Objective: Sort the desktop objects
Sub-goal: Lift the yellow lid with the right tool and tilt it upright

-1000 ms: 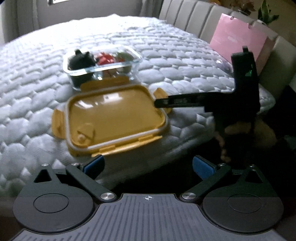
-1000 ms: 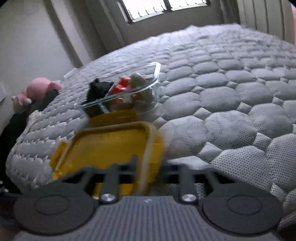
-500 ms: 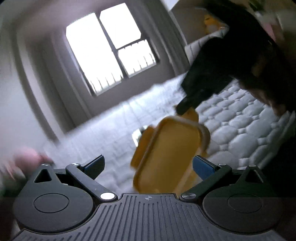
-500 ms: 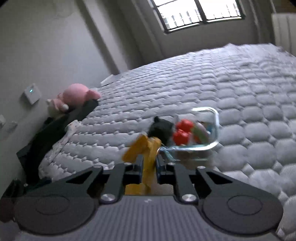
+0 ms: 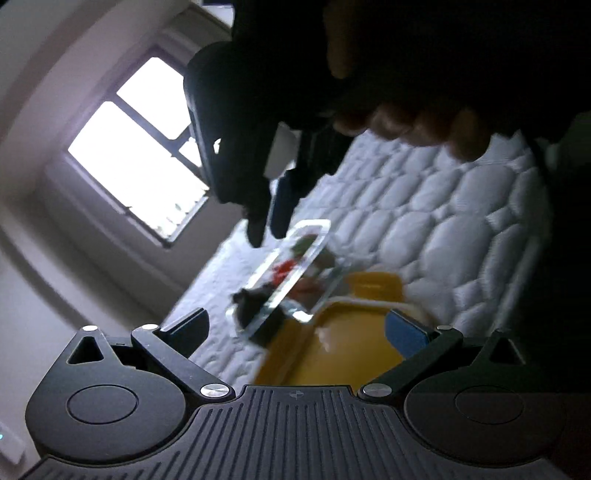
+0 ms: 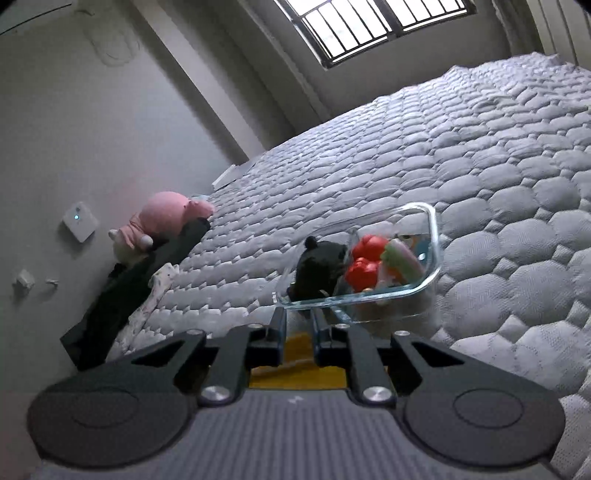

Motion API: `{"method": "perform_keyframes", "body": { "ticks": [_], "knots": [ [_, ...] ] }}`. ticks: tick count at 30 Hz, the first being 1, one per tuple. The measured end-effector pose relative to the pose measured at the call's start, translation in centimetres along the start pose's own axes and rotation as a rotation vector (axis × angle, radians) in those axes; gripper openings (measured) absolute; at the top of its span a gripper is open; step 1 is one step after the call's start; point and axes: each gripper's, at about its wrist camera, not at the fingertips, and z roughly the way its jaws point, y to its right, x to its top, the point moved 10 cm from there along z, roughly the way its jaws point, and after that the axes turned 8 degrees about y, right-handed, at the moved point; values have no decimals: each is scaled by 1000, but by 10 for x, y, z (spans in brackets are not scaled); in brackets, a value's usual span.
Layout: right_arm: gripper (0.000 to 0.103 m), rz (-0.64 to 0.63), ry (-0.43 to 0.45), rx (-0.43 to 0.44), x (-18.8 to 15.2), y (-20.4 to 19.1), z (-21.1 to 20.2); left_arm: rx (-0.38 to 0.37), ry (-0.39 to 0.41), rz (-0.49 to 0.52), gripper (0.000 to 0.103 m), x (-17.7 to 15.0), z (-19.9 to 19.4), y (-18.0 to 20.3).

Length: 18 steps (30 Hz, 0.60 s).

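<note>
A clear glass container (image 6: 373, 273) sits on the quilted bed, holding a black figure (image 6: 319, 266), red pieces (image 6: 365, 266) and a green-pink piece. It also shows, blurred, in the left wrist view (image 5: 288, 273). The yellow lid (image 5: 351, 347) lies on the bed in front of it, between my left fingers. My left gripper (image 5: 295, 328) is open and empty. My right gripper (image 6: 298, 325) has its fingers narrowly apart with nothing between them; yellow lid (image 6: 299, 369) shows below. The right gripper (image 5: 269, 225) also hangs above the container in the left wrist view.
A pink plush toy (image 6: 162, 221) and dark cloth (image 6: 122, 295) lie at the bed's left edge by the wall. A window (image 6: 369, 26) is behind the bed. A hand (image 5: 417, 122) holds the right gripper overhead.
My right gripper let go of the yellow lid, which now lies on the bed in front of the container. The left gripper tilted and swung, staying open.
</note>
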Motion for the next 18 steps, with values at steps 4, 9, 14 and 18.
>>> {"method": "perform_keyframes", "body": {
  "ticks": [4, 9, 14, 18],
  "knots": [
    [68, 98, -115, 28, -31, 28, -5, -158, -138, -227, 103, -8, 6, -15],
    [58, 174, -274, -33, -89, 59, -5, -277, -255, -441, 103, -24, 1, -23],
    [59, 246, -251, -20, -99, 59, 13, -147, -229, -253, 103, -24, -12, -26],
    [59, 247, -198, -37, -92, 51, 29, -125, -208, -179, 103, -25, -23, -30]
  ]
}}
